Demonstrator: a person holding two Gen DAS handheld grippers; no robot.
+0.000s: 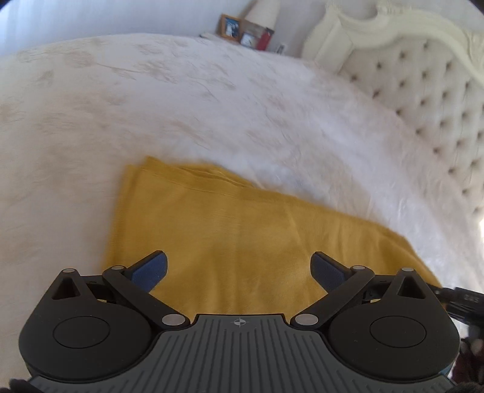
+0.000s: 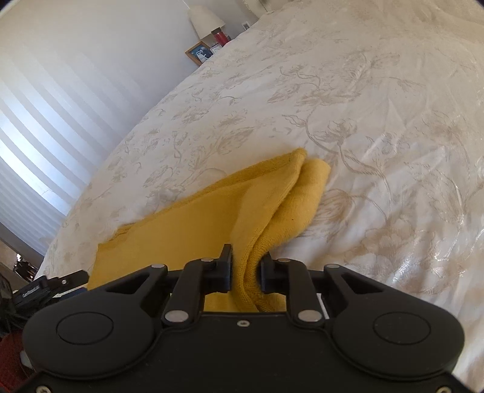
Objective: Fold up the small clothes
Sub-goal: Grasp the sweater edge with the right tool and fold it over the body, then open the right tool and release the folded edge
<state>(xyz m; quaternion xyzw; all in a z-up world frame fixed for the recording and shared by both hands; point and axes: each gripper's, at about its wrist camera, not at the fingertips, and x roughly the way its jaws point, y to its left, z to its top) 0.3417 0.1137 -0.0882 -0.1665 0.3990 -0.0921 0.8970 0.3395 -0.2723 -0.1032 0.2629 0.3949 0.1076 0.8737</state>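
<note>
White flowered bedspread [image 2: 348,105] makes a soft, flat folding surface. Your right gripper [image 2: 245,269] pinches the yellow cloth's [image 1: 242,241] lifted edge, likely to fold it over; your left gripper [image 1: 239,269] hovers wide open above it, holding nothing.

Open bedspread [image 1: 211,99] all round yellow garment [image 1: 242,229], tufted headboard [image 1: 423,99] bounding one side

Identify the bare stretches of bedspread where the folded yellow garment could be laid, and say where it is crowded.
Bare bedspread runs from the yellow garment to the tufted headboard and nightstand frames. It is crowded near the right gripper, shut on the garment's lifted edge, and under the open left gripper.
</note>
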